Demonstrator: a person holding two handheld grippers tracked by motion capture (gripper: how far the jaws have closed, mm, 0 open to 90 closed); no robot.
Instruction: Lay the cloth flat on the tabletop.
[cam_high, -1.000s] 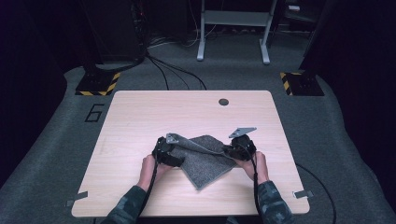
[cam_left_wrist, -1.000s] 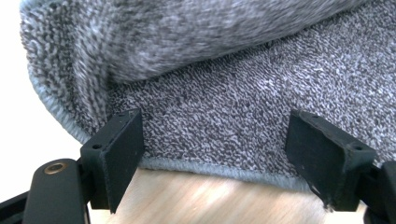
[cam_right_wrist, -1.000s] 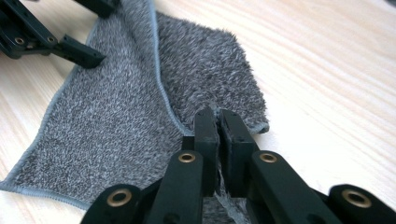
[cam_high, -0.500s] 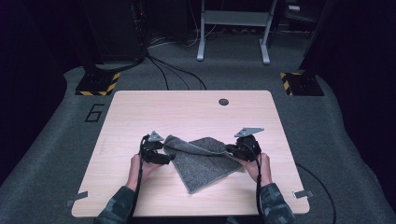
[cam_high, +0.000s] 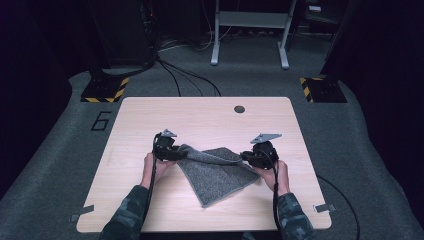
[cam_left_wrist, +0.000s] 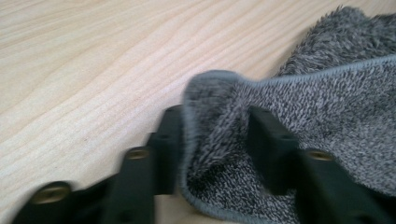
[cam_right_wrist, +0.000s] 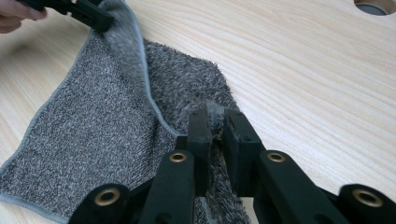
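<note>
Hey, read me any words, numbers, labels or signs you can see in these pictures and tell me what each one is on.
"6": a large dark numeral on the grey floor, left of the table, in the high view.
No words or numbers on the yellow-and-black striped floor plates.
No readable text on the grey towel, or in either gripper view.

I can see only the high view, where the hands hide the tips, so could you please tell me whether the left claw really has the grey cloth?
Observer: Yes. In the left gripper view a folded corner of the grey cloth is bunched between the jaws of the left claw, which have just been closing.
Operator: Thank you. And the right claw?
Observer: In the right gripper view the right claw pinches a thin ridge of the cloth, though its jaws have just been opening slightly.
Operator: Does the cloth lie in one layer?
Observer: No. A smoother layer is folded over a fluffier one, and its hem runs from claw to claw.
</note>
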